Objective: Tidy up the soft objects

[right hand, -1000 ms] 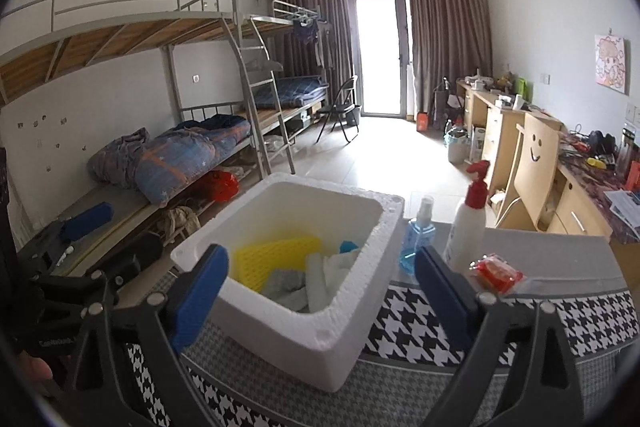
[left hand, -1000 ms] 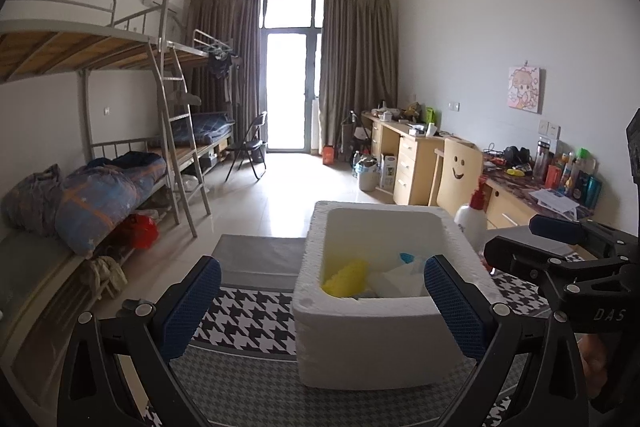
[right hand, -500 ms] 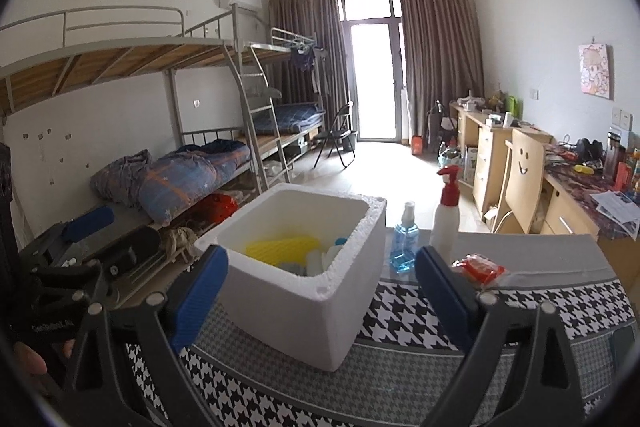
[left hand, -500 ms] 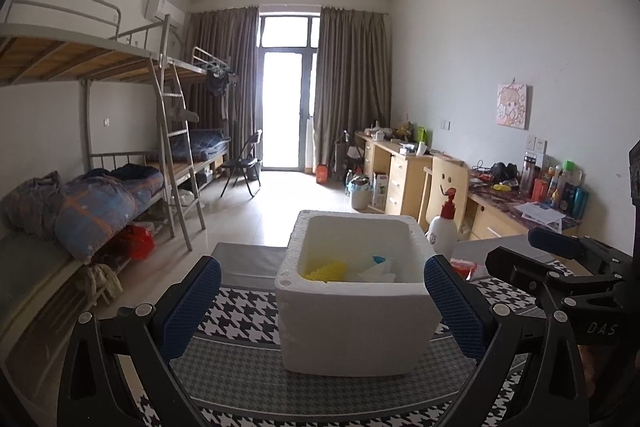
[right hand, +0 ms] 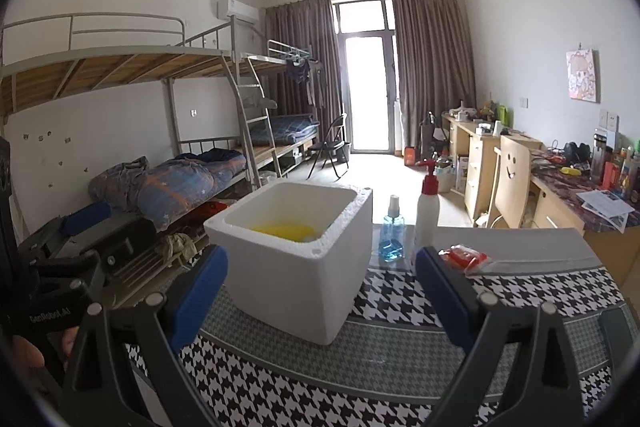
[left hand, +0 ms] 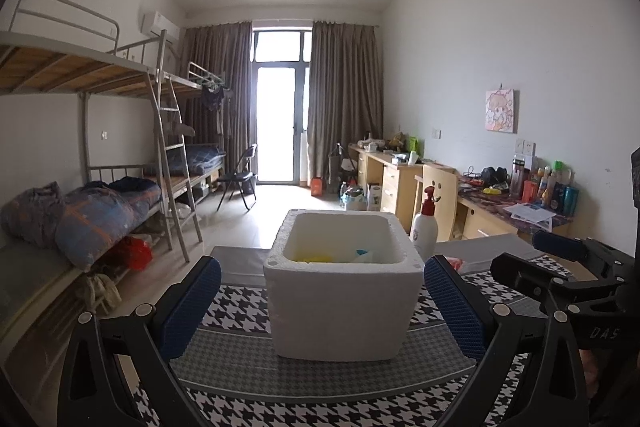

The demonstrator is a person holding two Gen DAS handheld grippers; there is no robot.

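Observation:
A white foam box (left hand: 340,303) (right hand: 296,267) stands on the houndstooth-patterned table (left hand: 240,311) (right hand: 500,291). Inside it I glimpse a yellow soft item (left hand: 314,259) (right hand: 284,230) and pale cloth with a blue bit (left hand: 362,254); most of the contents are hidden by the walls. My left gripper (left hand: 322,305) is open and empty, level with the box's near side. My right gripper (right hand: 322,291) is open and empty too, in front of the box's right corner. The right gripper (left hand: 560,267) also shows at the right edge of the left wrist view.
A white pump bottle (left hand: 425,227) (right hand: 426,211), a blue spray bottle (right hand: 392,231) and a red packet (right hand: 466,257) stand behind and right of the box. Bunk beds (right hand: 180,163) line the left wall, desks (left hand: 400,175) the right.
Both grippers have pulled back and dropped lower; the box now looks smaller and farther, and less of its inside shows. Both stayed open and empty.

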